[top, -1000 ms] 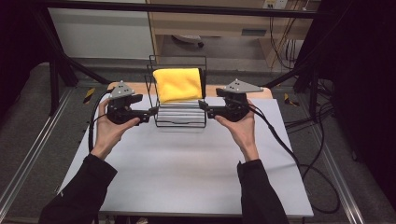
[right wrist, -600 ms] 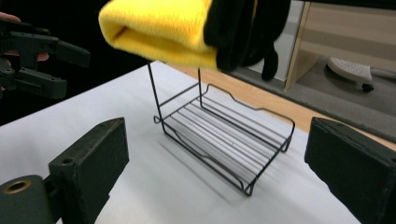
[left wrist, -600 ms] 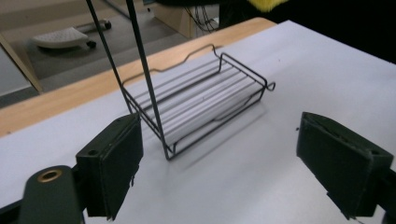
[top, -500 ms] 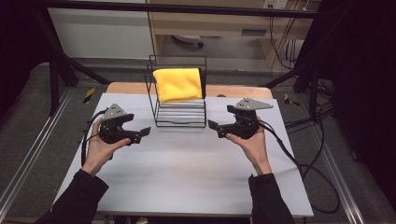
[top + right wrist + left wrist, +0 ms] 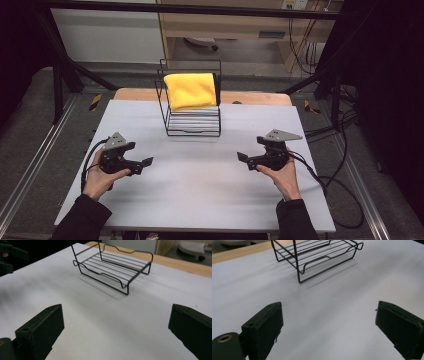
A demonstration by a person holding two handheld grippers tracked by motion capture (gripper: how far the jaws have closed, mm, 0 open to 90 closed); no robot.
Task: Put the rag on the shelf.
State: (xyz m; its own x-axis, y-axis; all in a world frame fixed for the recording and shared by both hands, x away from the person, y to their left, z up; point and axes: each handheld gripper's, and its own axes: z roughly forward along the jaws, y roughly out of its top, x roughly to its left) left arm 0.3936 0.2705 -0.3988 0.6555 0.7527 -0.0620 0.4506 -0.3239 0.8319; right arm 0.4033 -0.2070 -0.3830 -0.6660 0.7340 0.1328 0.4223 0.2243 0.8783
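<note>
So the yellow cloth [image 5: 190, 90] is draped over the top bar of the black wire rack [image 5: 194, 125], which sits at the far middle of the white table [image 5: 200, 200], well ahead of both grippers and roughly between them. The cloth hangs down over the rack's upper back part, with the slatted shelf below it bare. The left gripper [image 5: 145, 162] is low over the table, well apart from the rack, jaws pointing inward toward the other one; its 2 jaws have just been opening and stand wide with nothing between them, just bare table in the left gripper view, rack [image 5: 317, 257] up ahead. The right gripper [image 5: 241, 158] mirrors it on the other side, jaws also just opened wide and holding nothing, with the rack [image 5: 115, 267] ahead of it in the right gripper view. Each gripper's cable trails back past the person's wrist.
</note>
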